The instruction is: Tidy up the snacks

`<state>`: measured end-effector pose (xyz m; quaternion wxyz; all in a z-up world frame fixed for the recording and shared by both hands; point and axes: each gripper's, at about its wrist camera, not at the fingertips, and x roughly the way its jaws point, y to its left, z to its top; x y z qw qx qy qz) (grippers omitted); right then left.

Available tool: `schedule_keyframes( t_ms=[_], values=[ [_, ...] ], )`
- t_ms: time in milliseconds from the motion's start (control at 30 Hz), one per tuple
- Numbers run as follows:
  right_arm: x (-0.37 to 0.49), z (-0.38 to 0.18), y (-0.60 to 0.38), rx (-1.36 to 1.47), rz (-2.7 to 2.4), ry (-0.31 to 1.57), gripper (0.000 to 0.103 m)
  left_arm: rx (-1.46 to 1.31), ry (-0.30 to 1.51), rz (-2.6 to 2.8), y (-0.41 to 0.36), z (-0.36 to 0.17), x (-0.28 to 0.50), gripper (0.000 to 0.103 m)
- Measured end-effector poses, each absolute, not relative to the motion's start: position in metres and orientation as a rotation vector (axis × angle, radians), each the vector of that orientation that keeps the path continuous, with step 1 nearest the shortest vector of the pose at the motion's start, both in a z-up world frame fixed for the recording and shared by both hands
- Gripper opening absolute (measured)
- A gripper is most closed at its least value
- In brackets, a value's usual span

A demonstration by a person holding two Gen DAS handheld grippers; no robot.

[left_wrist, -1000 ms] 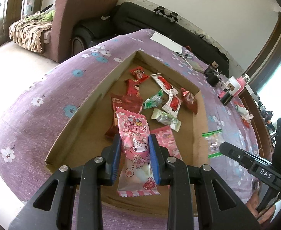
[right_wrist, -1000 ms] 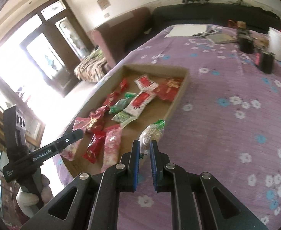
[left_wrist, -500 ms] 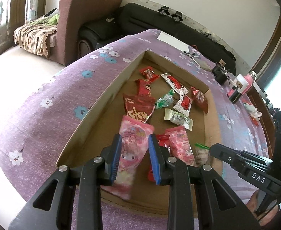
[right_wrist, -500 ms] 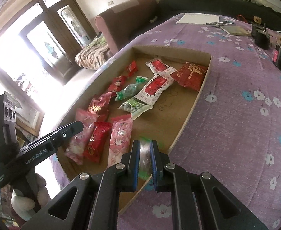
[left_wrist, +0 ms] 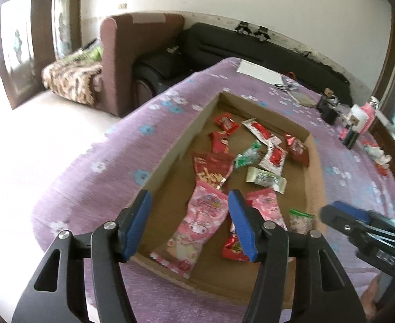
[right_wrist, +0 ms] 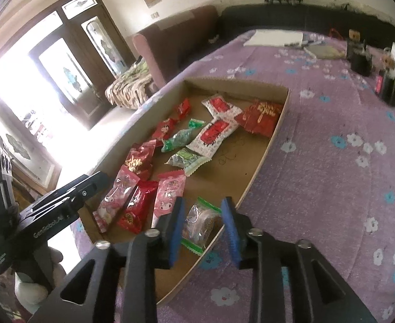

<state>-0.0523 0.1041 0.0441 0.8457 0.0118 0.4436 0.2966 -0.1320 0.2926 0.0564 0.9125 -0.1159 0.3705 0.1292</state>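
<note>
A shallow cardboard tray (left_wrist: pixel 170 158) (right_wrist: pixel 273 132) on the purple flowered tablecloth holds several snack packets. My left gripper (left_wrist: pixel 188 224) is open above a pink cartoon packet (left_wrist: pixel 194 228) that lies at the tray's near end. My right gripper (right_wrist: pixel 204 228) is open above a clear packet with green ends (right_wrist: pixel 200 222), which lies in the tray's near corner and also shows in the left wrist view (left_wrist: pixel 300 219). Red, green and white packets (right_wrist: pixel 211 134) lie further in. The right gripper (left_wrist: pixel 359 226) shows in the left wrist view; the left gripper (right_wrist: pixel 62 202) shows in the right wrist view.
A white paper sheet (right_wrist: pixel 275 37), pens, dark small containers (right_wrist: pixel 359 59) and a pink and white item (left_wrist: pixel 361 113) lie at the table's far end. A brown armchair (left_wrist: pixel 132 53) and a black sofa (left_wrist: pixel 251 45) stand behind the table. Glass doors (right_wrist: pixel 70 67) are at the left.
Both grippers have opened. The pink cartoon packet dropped from my left gripper into the tray, and the clear green-ended packet dropped from my right gripper into the tray's near corner.
</note>
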Motion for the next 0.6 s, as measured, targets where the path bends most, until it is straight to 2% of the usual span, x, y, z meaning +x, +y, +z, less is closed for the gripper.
schedule_keyframes(
  t_ms=[33,67,200,267,600],
  values=[
    [-0.056,0.048,0.103,0.008,0.607,0.909,0.056,-0.229,0.757,0.277,0.292,0.058,-0.133,0.061],
    [-0.06,0.051,0.101,-0.001,0.598,0.885,0.06,-0.218,0.749,0.287,0.291,0.059,-0.135,0.062],
    [-0.069,0.062,0.094,-0.033,0.572,0.82,0.063,-0.178,0.729,0.327,0.286,0.064,-0.137,0.065],
    [-0.074,0.064,0.089,-0.042,0.556,0.8,0.066,-0.171,0.719,0.34,0.285,0.067,-0.139,0.075],
    [-0.082,0.063,0.059,-0.044,0.496,0.776,0.067,-0.132,0.713,0.34,0.268,0.074,-0.142,0.076]
  ],
)
